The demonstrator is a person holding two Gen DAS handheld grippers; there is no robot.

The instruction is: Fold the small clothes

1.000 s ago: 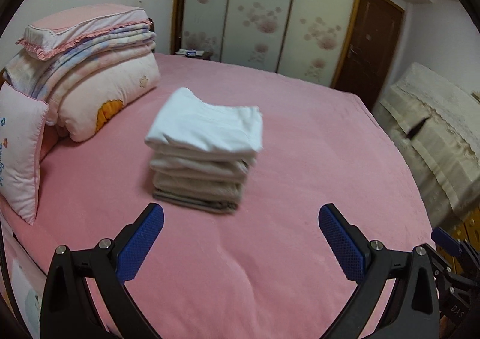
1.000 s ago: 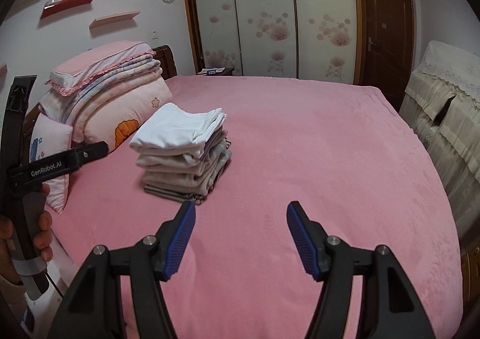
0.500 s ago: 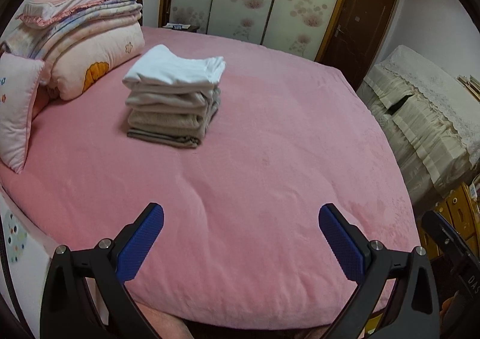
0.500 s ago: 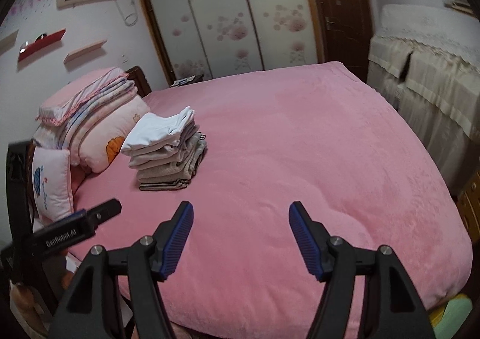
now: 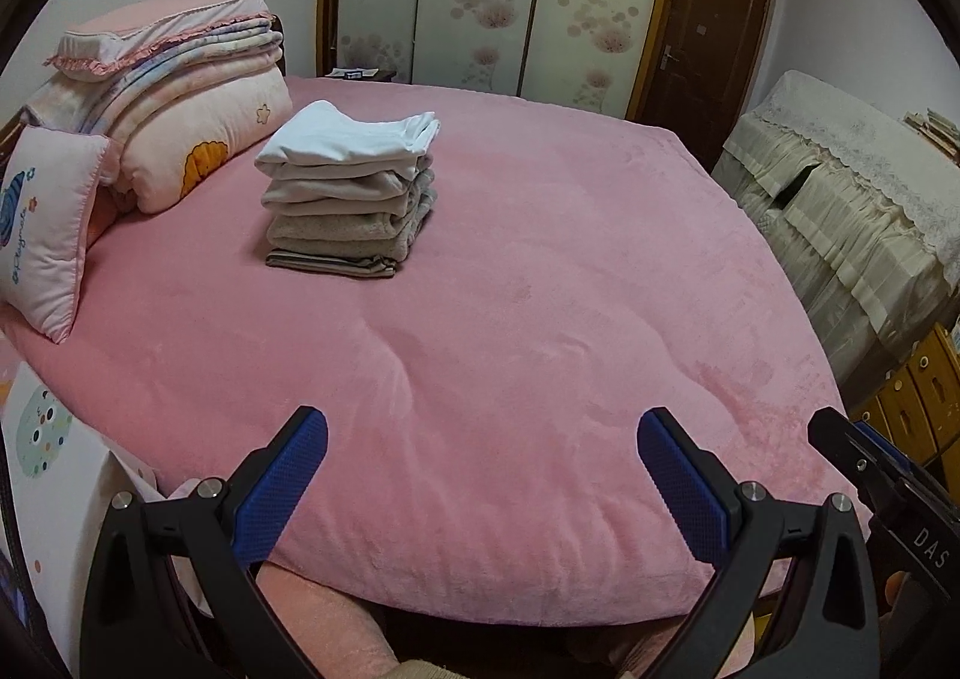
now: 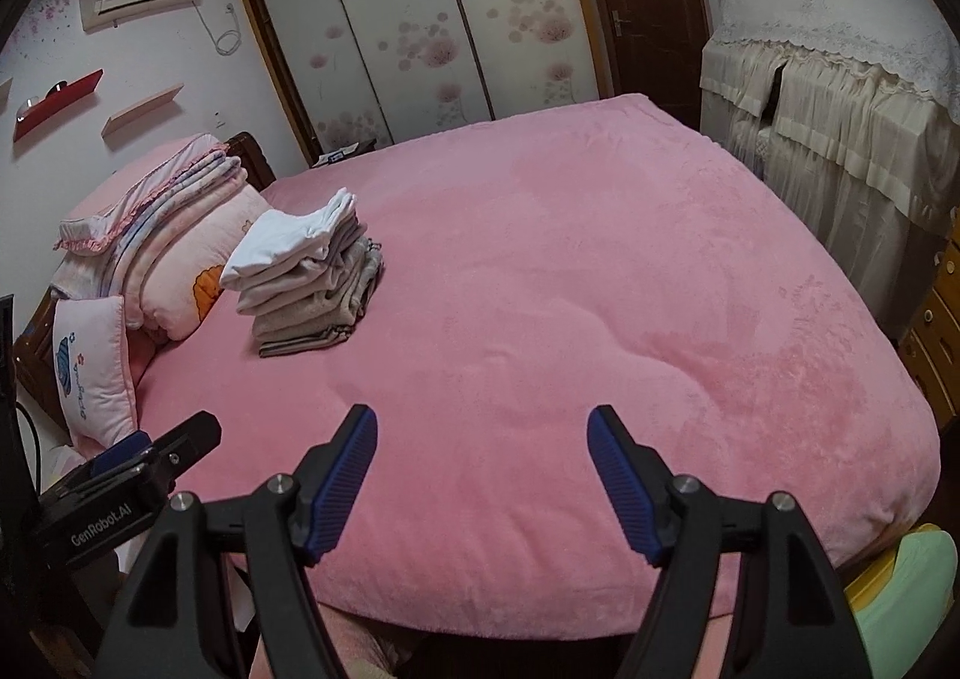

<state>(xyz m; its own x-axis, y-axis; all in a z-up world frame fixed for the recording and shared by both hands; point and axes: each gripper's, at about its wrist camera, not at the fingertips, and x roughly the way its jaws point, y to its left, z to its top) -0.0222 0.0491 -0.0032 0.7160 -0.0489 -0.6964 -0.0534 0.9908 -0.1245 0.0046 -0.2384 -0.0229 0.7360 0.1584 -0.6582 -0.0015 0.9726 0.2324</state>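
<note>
A stack of folded small clothes (image 5: 348,199), white on top and beige and grey below, sits on the pink bed (image 5: 540,319) toward its far left; the same stack of clothes (image 6: 306,274) shows in the right wrist view. My left gripper (image 5: 483,439) hangs over the bed's near edge, open and empty. My right gripper (image 6: 483,436) is also over the near edge with nothing between its blue pads (image 6: 348,475), and its jaws are opening. Both grippers are well short of the stack. The left gripper's body (image 6: 120,493) shows at the lower left of the right wrist view.
Folded quilts and pillows (image 5: 174,90) are piled at the headboard left of the stack. A small pink cushion (image 5: 45,229) leans at the bed's left edge. Lace-covered furniture (image 5: 852,211) and wooden drawers (image 5: 918,397) stand to the right. Sliding wardrobe doors (image 5: 498,0) line the far wall.
Both grippers have pulled back from the stack toward the bed's near edge, so the stack looks smaller and farther. The right gripper has rolled and its jaws stand a little wider.
</note>
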